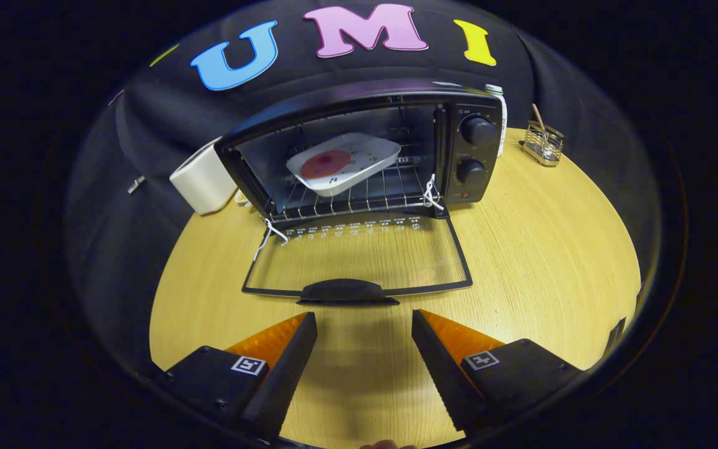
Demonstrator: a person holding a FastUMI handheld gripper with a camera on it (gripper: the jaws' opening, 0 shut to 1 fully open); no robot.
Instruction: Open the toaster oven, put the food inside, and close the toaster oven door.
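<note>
Inside toaster oven (359, 149), food tray (343, 161) on rack, door (359, 259) down, tool (364, 324) agape, empty.

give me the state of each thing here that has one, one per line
toaster oven: open
oven door: folded down flat on the table, handle toward the fingers
white tray: inside on the wire rack, tilted, food on it
gripper: open, fingers apart and holding nothing, just short of the handle
</note>
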